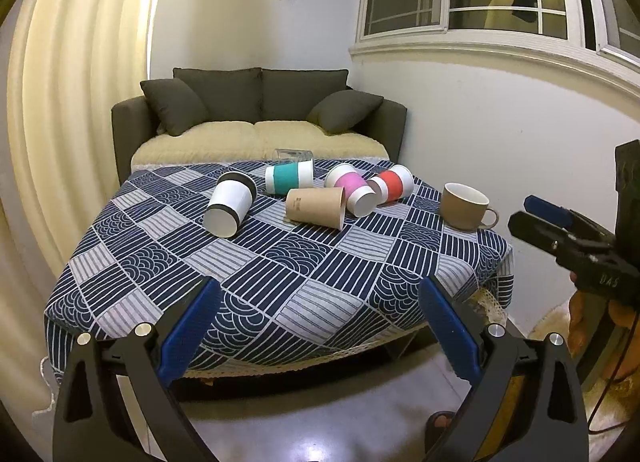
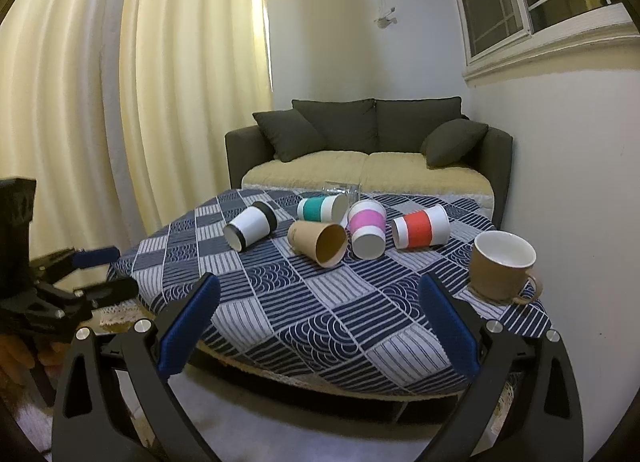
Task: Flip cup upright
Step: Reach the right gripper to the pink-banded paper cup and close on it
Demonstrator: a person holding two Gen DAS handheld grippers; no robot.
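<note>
Blue-padded fingers (image 1: 192, 326) of the left gripper (image 1: 320, 330) frame the lower part of the left wrist view, spread wide and holding nothing. The gripper hangs off the near edge of the table (image 1: 280, 294), which wears a navy-and-white patterned cloth; this standoff suggests no cup has been chosen yet. Across the middle of the frame lie five toppled cups: a white cup with black bands (image 1: 231, 204), a teal-sleeved cup (image 1: 289, 177), a brown paper cup (image 1: 316, 207), a pink-sleeved cup (image 1: 352, 188) and a red-sleeved cup (image 1: 394, 184). A clear glass (image 1: 289, 154) lies behind the teal one. A tan mug (image 1: 466, 207) at centre right already stands upright. At the right edge the right gripper (image 1: 536, 218) appears side-on, clear of the table; from this angle its gap is hard to read.

In the right wrist view, the right gripper (image 2: 320, 330) shows both pads (image 2: 448, 326) released and empty, settling that question. Here the brown paper cup (image 2: 318, 242) presents its open mouth toward the camera, which the left view shows only obliquely. The tan mug (image 2: 502, 266) sits nearest, at centre right. The left gripper (image 2: 96, 270) shows at the left edge, parted, beside the table corner. The toppled cups lie mid-frame, untouched; the flip is judged not yet started.
</note>
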